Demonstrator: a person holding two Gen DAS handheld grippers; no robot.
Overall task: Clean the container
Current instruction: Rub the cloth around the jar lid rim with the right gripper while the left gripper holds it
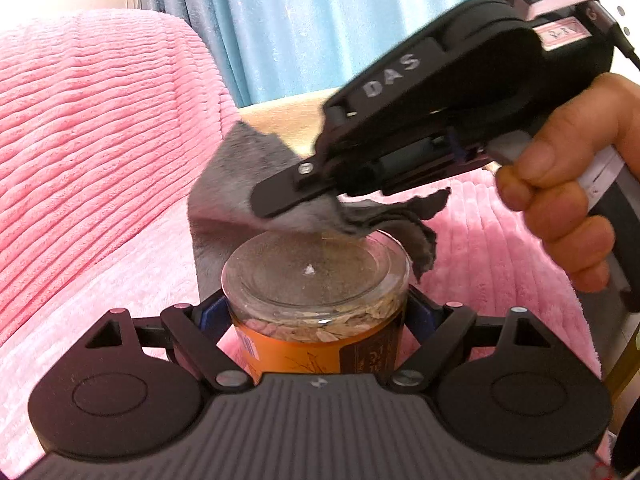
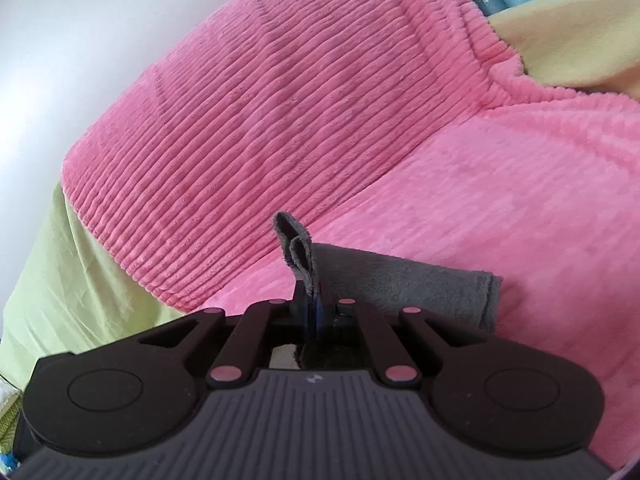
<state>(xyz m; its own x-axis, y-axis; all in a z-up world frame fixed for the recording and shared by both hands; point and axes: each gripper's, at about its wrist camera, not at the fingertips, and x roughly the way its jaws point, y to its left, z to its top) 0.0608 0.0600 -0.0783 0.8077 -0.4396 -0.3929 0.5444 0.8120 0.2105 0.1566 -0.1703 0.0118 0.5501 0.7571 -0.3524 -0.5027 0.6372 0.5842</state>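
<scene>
The left tongs clamp the jar upright at its neck. The right tongs pinch the cloth directly above, cloth touching the dusty lid's far rim.

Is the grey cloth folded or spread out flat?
Folded. In the left wrist view the grey cloth is bunched in the right gripper, with several layered edges hanging over the jar.
</scene>
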